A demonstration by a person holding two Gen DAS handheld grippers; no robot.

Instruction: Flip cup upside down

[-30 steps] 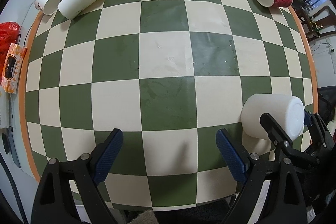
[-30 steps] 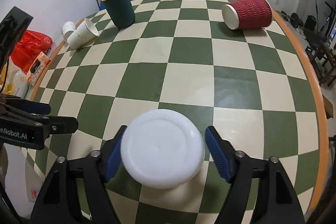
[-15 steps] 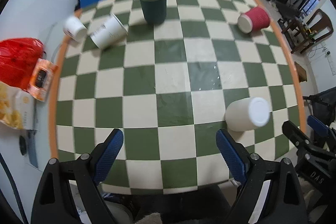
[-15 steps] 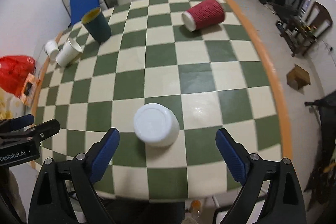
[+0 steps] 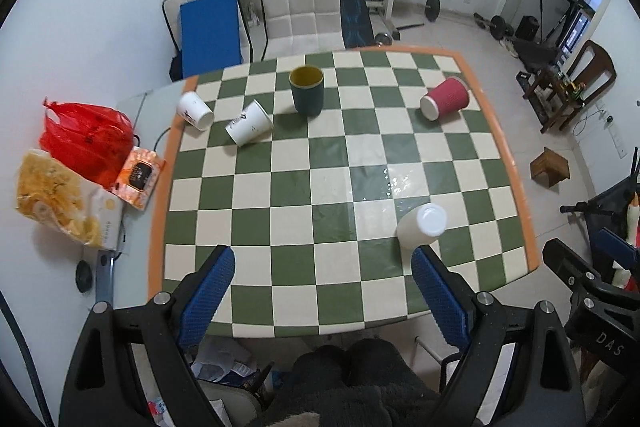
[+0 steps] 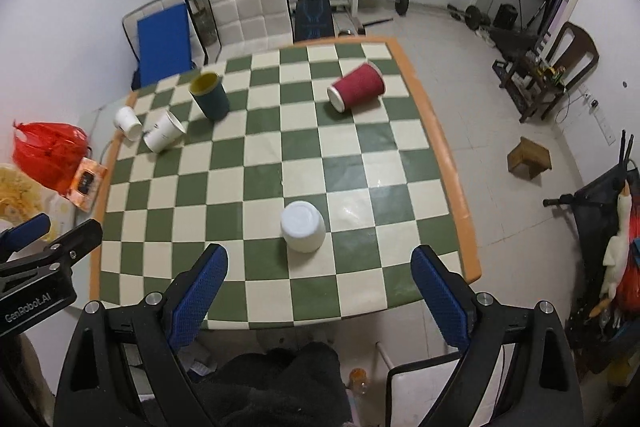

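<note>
Checkered surface: dark green cup upright w/ yellow inside, upper centre. Red ribbed cup on its side upper right, mouth facing left. Two white paper cups tipped over at upper left, near the orange edge. Nothing betw. tools and the white cup, which stands inverted, lower centre of right view, base up, long axis vertical. Left tool and right tool both released, wide apart, holding nothing, above the near edge.
</note>
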